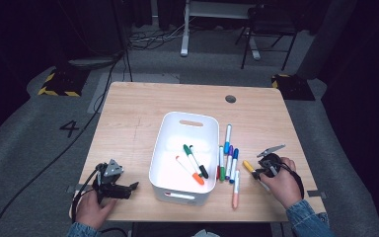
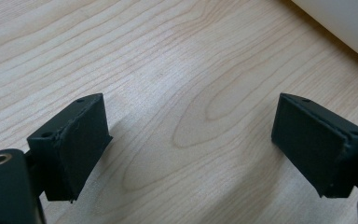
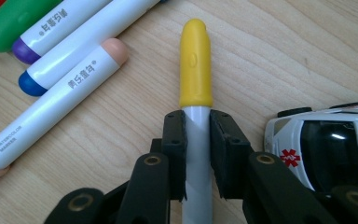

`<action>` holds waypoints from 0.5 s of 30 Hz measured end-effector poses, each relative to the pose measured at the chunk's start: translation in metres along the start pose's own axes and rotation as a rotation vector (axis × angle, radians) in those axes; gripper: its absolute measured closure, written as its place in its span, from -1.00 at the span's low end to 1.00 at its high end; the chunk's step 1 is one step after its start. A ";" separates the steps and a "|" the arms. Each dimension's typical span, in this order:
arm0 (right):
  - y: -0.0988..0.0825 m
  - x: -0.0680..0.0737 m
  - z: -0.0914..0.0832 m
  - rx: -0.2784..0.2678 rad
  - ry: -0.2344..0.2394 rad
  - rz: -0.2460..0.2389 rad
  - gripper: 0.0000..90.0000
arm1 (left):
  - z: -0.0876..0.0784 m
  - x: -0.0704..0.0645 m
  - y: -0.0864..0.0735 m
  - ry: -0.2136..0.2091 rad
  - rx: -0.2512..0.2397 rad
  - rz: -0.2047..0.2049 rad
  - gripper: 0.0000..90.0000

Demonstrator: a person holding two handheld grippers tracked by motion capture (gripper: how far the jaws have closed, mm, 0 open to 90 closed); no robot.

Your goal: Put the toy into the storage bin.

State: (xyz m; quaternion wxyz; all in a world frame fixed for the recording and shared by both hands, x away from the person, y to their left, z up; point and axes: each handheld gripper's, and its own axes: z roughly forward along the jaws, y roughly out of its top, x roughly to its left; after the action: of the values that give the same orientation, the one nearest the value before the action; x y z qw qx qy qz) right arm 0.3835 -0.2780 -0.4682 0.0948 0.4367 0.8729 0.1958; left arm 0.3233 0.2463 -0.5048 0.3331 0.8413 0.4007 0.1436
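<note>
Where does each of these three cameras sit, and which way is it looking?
High view: above the person's side, looking forward and down on the table; forearms, both hands show.
Left gripper view: on the left hand-held gripper, along open jaws at bare wood.
Right gripper view: on the right hand-held gripper, jaws shut on the yellow-capped marker.
Shared: high and right views both show that marker.

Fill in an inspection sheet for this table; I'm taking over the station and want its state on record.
Surface: wooden table, bare at the left.
Job's things: yellow marker clamped by right tongs; white bin holds three markers; six markers lie beside it.
Clutter: toy ambulance beside right tongs.
Grippers: left tongs open over bare wood, right shut on yellow marker.
Cables: black cable trails from left tongs to floor.
Surroundings: dark room, chair, hazard-striped blocks.
</note>
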 end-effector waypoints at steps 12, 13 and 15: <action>0.013 0.007 -0.030 -0.077 0.033 -0.013 0.71 | 0.000 0.000 0.000 -0.001 -0.001 0.003 -0.75; 0.015 0.008 -0.034 -0.083 0.037 -0.015 0.71 | 0.000 0.000 0.000 -0.001 0.000 0.002 -0.75; 0.018 0.009 -0.041 -0.103 0.046 -0.022 0.71 | 0.000 0.000 0.000 -0.001 0.000 0.002 -0.75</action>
State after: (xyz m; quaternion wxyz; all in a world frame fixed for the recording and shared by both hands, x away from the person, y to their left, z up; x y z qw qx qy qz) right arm 0.3770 -0.2717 -0.4232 0.0993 0.4169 0.8684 0.2496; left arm 0.3234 0.2464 -0.5048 0.3330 0.8419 0.3997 0.1437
